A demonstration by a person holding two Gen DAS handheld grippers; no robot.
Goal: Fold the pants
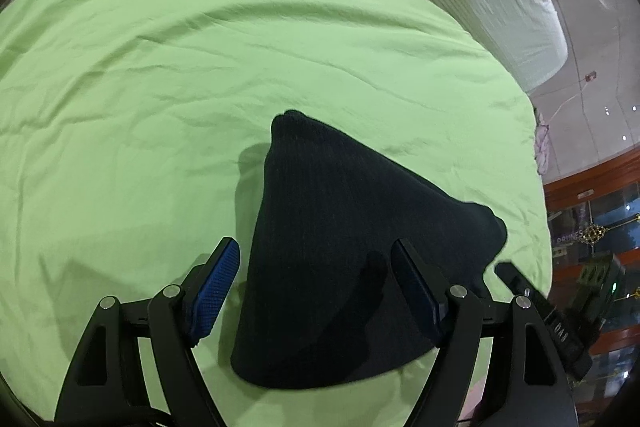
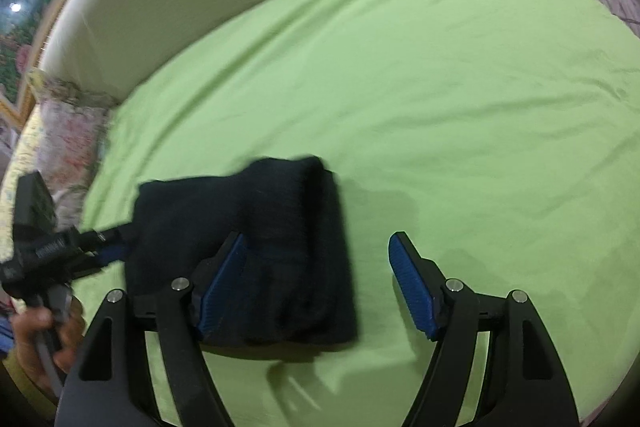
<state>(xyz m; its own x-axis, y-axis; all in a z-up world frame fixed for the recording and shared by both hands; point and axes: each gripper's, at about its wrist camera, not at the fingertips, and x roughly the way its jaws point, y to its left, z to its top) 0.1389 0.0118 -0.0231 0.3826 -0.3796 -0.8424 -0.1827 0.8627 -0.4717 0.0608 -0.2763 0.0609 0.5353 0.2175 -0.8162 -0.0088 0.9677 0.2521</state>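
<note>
Both grippers [image 1: 316,291] [image 2: 316,287] spread above folded pants [image 1: 340,267]; green sheet [image 1: 160,67] bare around.

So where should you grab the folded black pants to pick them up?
Probably the near thick edge of the folded pants, coming from above. The pile lies flat on the green sheet, so one of the fingers must slide under that edge while the other presses on top.
</note>
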